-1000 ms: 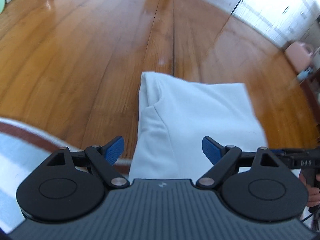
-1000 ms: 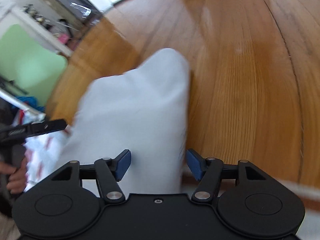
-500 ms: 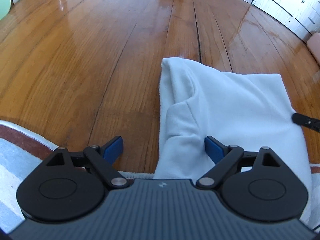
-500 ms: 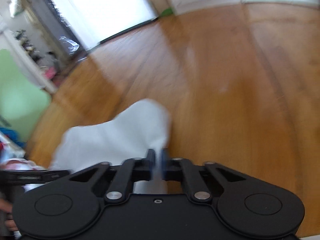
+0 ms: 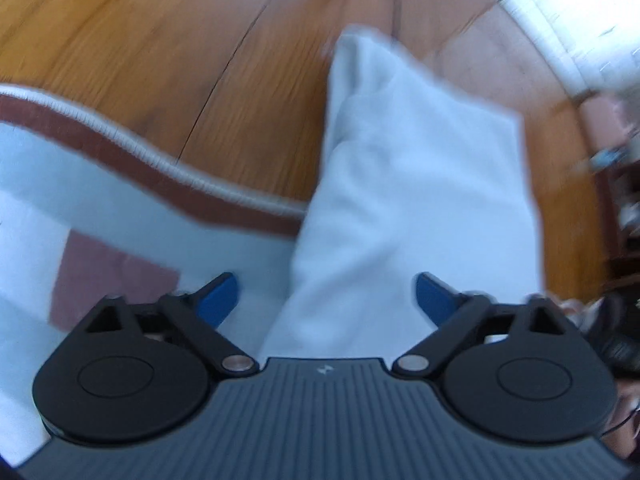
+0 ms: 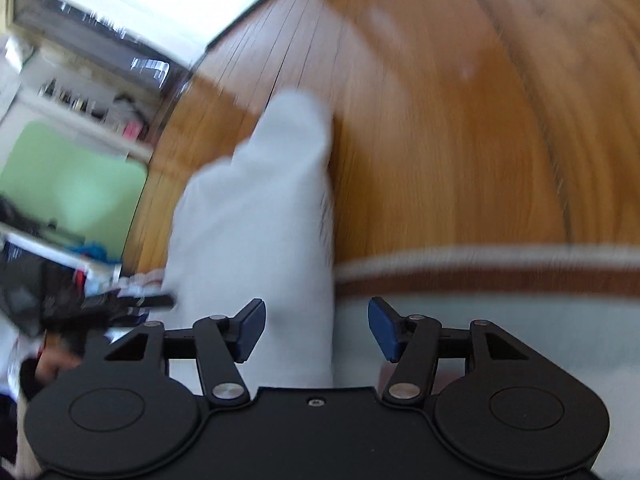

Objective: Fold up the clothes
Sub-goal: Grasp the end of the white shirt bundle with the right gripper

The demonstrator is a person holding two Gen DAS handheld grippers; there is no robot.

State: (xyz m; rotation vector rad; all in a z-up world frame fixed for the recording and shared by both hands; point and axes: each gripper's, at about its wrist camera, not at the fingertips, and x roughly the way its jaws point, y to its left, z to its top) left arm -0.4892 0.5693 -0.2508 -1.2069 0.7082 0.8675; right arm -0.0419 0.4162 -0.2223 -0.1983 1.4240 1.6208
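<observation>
A folded white garment (image 5: 416, 184) lies half on the wooden floor and half on a pale rug. In the left wrist view my left gripper (image 5: 326, 300) hangs over the garment's near left edge, its jaws opening wide, blue pads clear of the cloth. The right wrist view shows the same garment (image 6: 264, 216) from its other side. My right gripper (image 6: 316, 328) sits above the garment's near right edge, jaws opening, with the cloth edge below the gap and neither pad pressing on it. Both views are blurred by motion.
A pale blue rug with a brown border (image 5: 132, 168) and a brown square covers the near floor; its border (image 6: 480, 276) runs across the right wrist view. Wooden floor (image 6: 460, 140) stretches beyond. A green panel (image 6: 72, 188) and cluttered shelves stand at the left. A person's hand (image 6: 56, 360) is at lower left.
Both grippers drew back toward the rug, which now fills more of each view. The right gripper shut half a second ago and has opened again. The left jaws stand wider.
</observation>
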